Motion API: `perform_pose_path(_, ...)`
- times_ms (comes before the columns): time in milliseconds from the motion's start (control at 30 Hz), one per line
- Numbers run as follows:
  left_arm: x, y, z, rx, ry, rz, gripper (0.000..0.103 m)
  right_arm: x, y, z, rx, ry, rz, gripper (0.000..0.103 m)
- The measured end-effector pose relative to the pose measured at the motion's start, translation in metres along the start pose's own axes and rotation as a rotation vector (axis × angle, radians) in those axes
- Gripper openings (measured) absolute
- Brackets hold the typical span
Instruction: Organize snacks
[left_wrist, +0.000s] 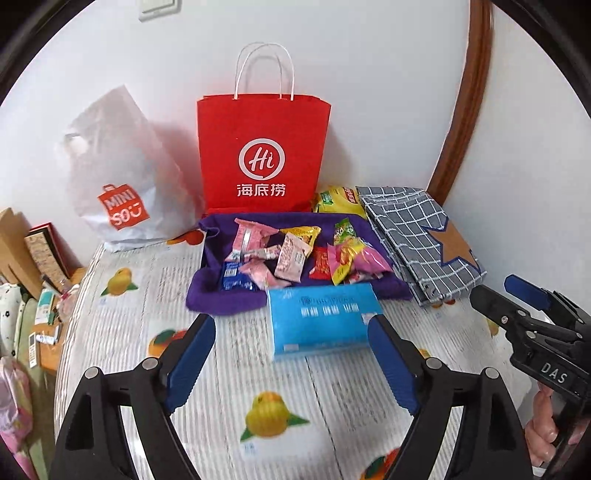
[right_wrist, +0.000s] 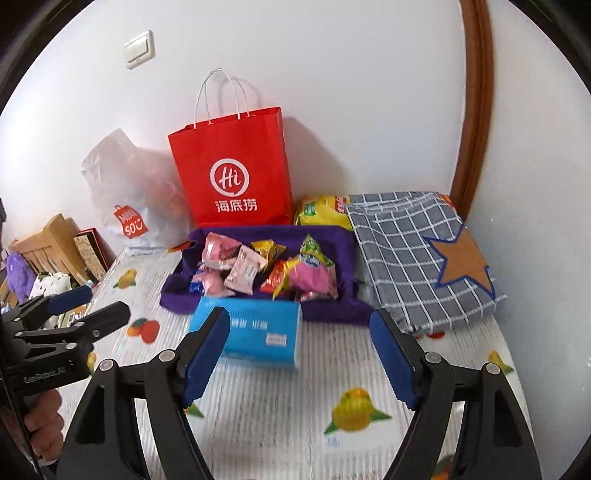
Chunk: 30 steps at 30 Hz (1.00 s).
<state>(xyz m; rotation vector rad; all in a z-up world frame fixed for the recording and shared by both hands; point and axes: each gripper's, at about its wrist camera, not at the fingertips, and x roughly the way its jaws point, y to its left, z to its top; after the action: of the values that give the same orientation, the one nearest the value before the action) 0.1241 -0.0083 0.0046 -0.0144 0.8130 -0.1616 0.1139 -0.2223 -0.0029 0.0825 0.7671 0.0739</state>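
Several wrapped snacks (left_wrist: 291, 254) (right_wrist: 266, 269), pink, yellow, red and blue, lie heaped in a purple cloth tray (left_wrist: 207, 295) (right_wrist: 332, 310) at the back of the table. A blue tissue pack (left_wrist: 317, 317) (right_wrist: 258, 332) lies flat against the tray's front edge. A yellow chip bag (left_wrist: 336, 199) (right_wrist: 321, 210) sits behind the tray. My left gripper (left_wrist: 290, 321) hovers open in front of the tissue pack, holding nothing. My right gripper (right_wrist: 299, 314) is open too, short of the pack and empty. Each gripper shows at the edge of the other's view.
A red paper bag (left_wrist: 262, 155) (right_wrist: 232, 170) and a white plastic shopping bag (left_wrist: 122, 177) (right_wrist: 129, 199) stand against the wall. A folded grey checked cloth with a brown star (left_wrist: 413, 240) (right_wrist: 424, 258) lies right of the tray. The fruit-print tablecloth (left_wrist: 258, 387) covers the table; clutter sits beyond its left edge.
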Motion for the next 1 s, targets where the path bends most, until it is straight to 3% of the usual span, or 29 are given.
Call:
perform_pose_path(200,-0.032,-0.013,-0.028,0.006,-0.038,0.012,0.088,-0.034,-0.004,-0.030,-0.008,-0.033,-0.026,0.093)
perform_pose_path(333,-0.050,-0.022,-0.046,0.013,-0.056,0.023,0.089,-0.055,-0.006,-0.046,-0.016,-0.058,-0.039,0.096)
perform_pose_path(400,-0.057,-0.027,-0.053,0.016,-0.066,0.033,0.090,-0.066,-0.007,-0.054,-0.021,-0.072,-0.048,0.103)
perform_pose_path(633,-0.078,-0.036,-0.072,0.020,-0.084,0.047,0.091,-0.090,-0.012,-0.070,-0.018,-0.091,-0.057,0.103)
perform_pose_path(1000,-0.089,-0.041,-0.077,0.011,-0.099,0.052,0.091,-0.108,-0.019,-0.078,-0.006,-0.116,-0.061,0.103)
